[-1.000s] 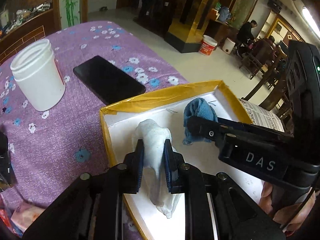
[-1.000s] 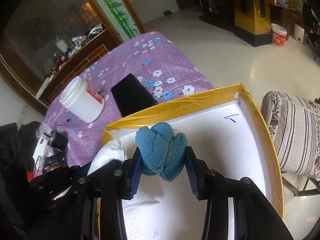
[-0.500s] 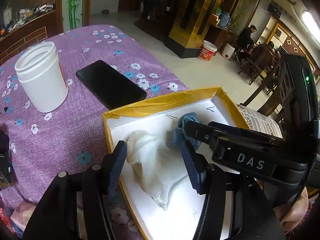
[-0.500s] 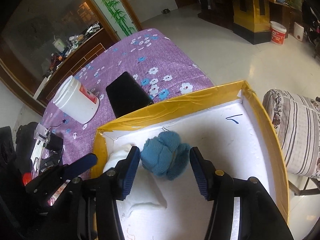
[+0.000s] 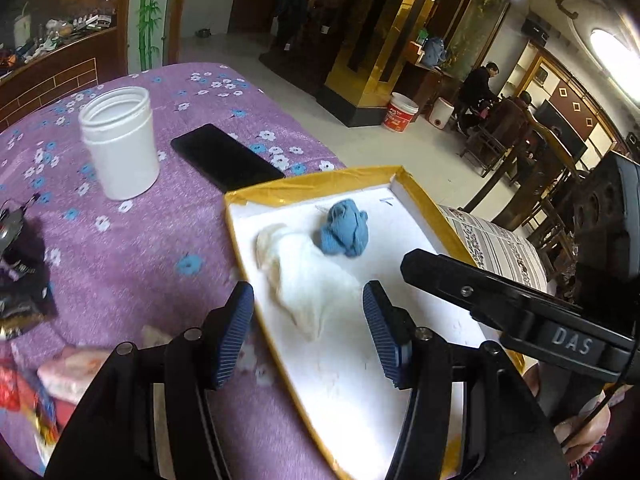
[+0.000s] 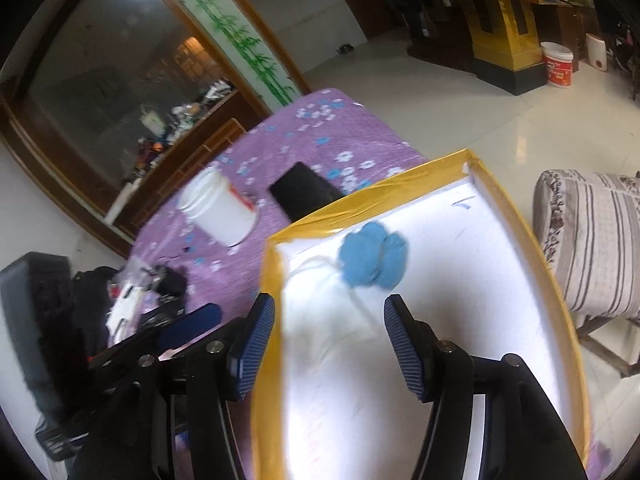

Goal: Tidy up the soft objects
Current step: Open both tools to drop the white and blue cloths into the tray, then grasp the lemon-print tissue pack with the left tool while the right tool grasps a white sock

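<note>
Both soft things lie inside the yellow-rimmed white tray (image 5: 312, 184), which sits on the purple flowered tablecloth (image 5: 132, 256). From the left wrist view, the crumpled white cloth (image 5: 304, 280) rests near the tray's left wall, and the balled blue cloth (image 5: 345, 232) touches it at about 1 o'clock, toward the tray's far edge. They lie together in the far-left part, so the rest of the tray floor is bare, probably to leave room for further pieces.

The left gripper (image 5: 310, 328) stands about half open with nothing between its ribbed blue pads; the white cloth's near tip lies just ahead of them, untouched. The right gripper (image 6: 330, 340) is opening, also empty, with the blue cloth (image 6: 374, 260) beyond its tips at 12 o'clock and the white cloth (image 6: 320, 312) just past the gap. Its left pad hangs outside the tray's left rim (image 6: 268, 280).

Outside the tray, at roughly 10 o'clock in the left view, a black phone (image 5: 224, 158) lies flat and an open white plastic jar (image 5: 118, 142) stands upright beyond it. Wrappers and dark clutter (image 5: 24, 280) sit at 9 o'clock. Judging by this, both cloths count as placed, and any remaining soft item would come from that clutter.
</note>
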Available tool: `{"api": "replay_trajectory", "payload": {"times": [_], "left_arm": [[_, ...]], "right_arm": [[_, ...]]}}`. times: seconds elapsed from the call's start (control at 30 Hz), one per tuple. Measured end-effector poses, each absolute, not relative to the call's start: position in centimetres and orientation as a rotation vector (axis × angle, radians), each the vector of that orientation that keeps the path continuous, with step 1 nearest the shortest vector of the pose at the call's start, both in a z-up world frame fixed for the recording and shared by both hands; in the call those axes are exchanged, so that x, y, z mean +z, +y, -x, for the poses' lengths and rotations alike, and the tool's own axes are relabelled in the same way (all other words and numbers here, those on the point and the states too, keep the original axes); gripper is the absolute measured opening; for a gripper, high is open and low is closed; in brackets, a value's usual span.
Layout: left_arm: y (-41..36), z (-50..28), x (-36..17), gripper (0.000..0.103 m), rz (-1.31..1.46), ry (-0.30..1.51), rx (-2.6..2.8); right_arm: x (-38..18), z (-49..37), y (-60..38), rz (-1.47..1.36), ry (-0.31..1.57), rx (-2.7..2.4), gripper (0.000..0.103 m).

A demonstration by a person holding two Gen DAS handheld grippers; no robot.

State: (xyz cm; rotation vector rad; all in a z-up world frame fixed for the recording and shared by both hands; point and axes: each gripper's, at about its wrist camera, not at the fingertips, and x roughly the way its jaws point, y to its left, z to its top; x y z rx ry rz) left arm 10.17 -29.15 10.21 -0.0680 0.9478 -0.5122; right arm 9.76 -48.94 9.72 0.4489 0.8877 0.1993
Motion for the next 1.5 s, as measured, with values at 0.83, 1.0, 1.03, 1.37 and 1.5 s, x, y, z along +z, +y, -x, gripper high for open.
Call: {"api": "replay_trajectory", "payload": {"times": [0.83,1.0,1.03,1.37,1.5], "left_arm": [[-7.5,4.4,9.8,0.066,0.186,0.814,-0.282],[-0.4,6.5,8.9,0.068,0.267,0.831,-0.092],[0.9,6.9,8.7,0.070,0.286,0.844,-0.038],[5.6,5.5,2.8,0.077,0.532,1.025,0.169],[4.6,3.9,1.5,0.077,0.513,1.068,0.196]], "right_arm": [[8.7,0.9,-34.8,-0.332,0.814,0.418,0.068],[7.2,1.5,-31.8,-0.293,0.846,0.491,0.068],[7.0,1.6,-31.2,-0.282,0.849,0.502,0.068],[5.6,3.0,-27.7,-0.209,0.878,0.598,0.068],[5.5,3.5,-27.6,-0.192,0.876,0.601,0.068]]}}
